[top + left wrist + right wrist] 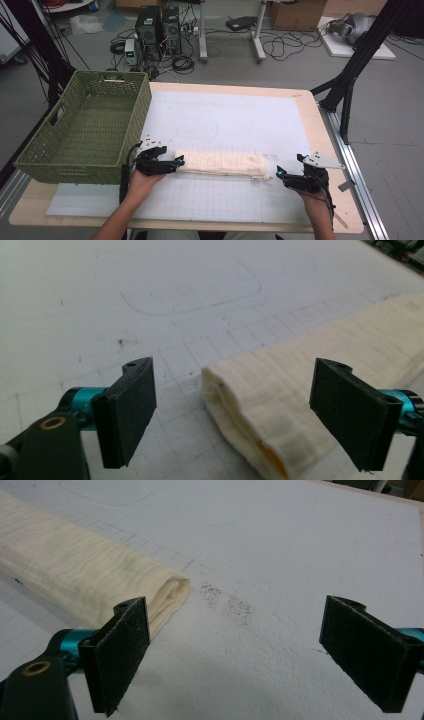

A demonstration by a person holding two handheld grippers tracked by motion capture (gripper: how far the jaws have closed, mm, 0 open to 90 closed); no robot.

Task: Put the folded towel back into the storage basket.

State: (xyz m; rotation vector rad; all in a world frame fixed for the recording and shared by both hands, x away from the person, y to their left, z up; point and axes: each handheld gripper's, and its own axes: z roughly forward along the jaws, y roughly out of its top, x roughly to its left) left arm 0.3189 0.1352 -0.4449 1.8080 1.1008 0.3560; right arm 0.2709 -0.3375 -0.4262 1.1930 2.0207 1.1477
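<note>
Cream-coloured cloth (222,164), folded into a long narrow roll, is lying across the near half of the white mat (235,120) that is covering the wooden worktop (307,107). The left gripper (176,163) is sitting at the roll's left end, its fingers (127,412) standing spread wide; in the left gripper view the folded end is lying between them, nearer the right-hand finger, with neither pad pressing on it. The right gripper (280,174) is resting just beside the roll's right end, its fingers (120,650) also standing wide apart; in the right gripper view the end of the cloth is lying just past the left-hand finger, with bare mat and a few dark smudges (227,602) showing between the two pads. A green woven basket (87,130) is standing on the worktop's left side, near the left gripper and apart from the cloth.
</note>
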